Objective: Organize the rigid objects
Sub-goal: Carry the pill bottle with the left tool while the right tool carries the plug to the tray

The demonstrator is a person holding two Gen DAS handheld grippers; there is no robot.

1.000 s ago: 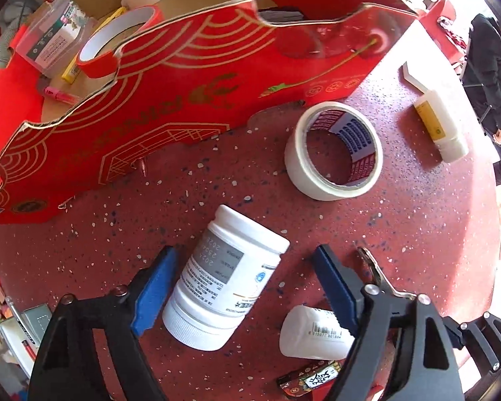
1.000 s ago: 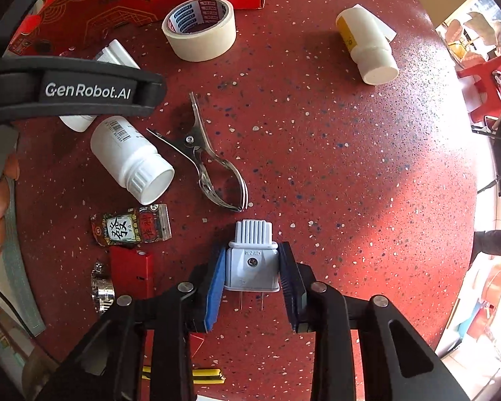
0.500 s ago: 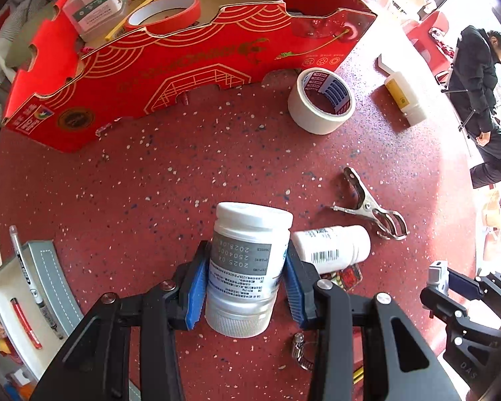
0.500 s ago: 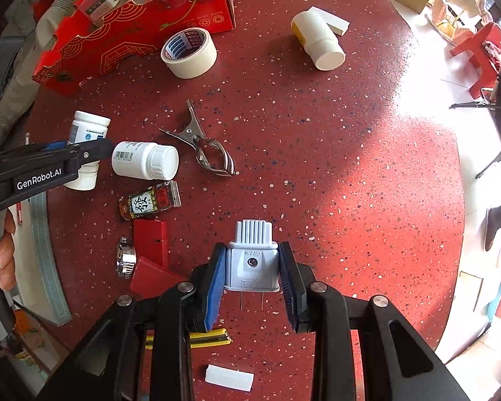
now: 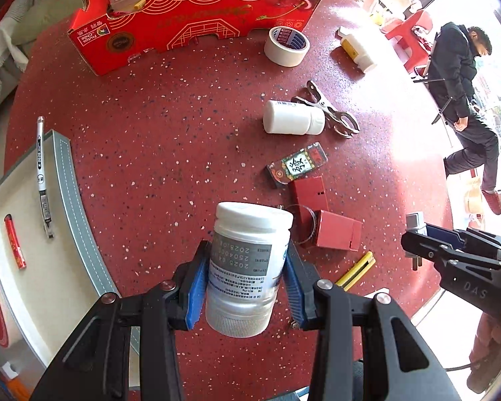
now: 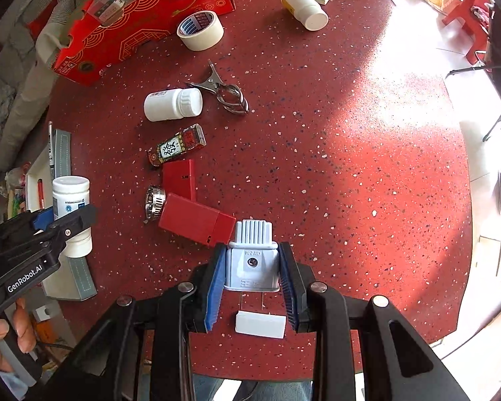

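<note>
Left claw (image 5: 243, 287), nearest in its own view, is pinching a white labelled jar (image 5: 247, 267) by its sides between the blue pads, well clear of the red speckled desk (image 5: 157, 140); its jaws have just been closing, and the jar is now sitting firmly between them. Right claw (image 6: 252, 277) is gripping a pale grey plug adapter (image 6: 252, 260) across its body, prongs pointing back toward the camera, likewise lifted off the desk. Both claws are closed only as far as their loads allow.

Just beyond the claws, two red boxes (image 5: 327, 224) are lying beside a metal ring (image 6: 154, 200) and a yellow strip (image 5: 357, 269); a small white block (image 6: 260, 324) is lying under the adapter. Further out are a printed packet (image 5: 297, 165), a white bottle (image 5: 292, 117) on its side, and a steel clip (image 5: 334, 117). Further still, a masking tape roll (image 5: 286, 46) and a yellow-labelled tube (image 5: 355, 50) are lying near the red cardboard box (image 5: 190, 30), which is already holding tape rolls and a clear case. A grey-edged tray (image 5: 66, 180) with a pen (image 5: 40, 173) is sitting at the left.

Step in hand, as judged: carrying two picked items toward storage. The next move probably calls for bringing each over the box or tray, lowering past the rim, and releasing without tipping the jar.
</note>
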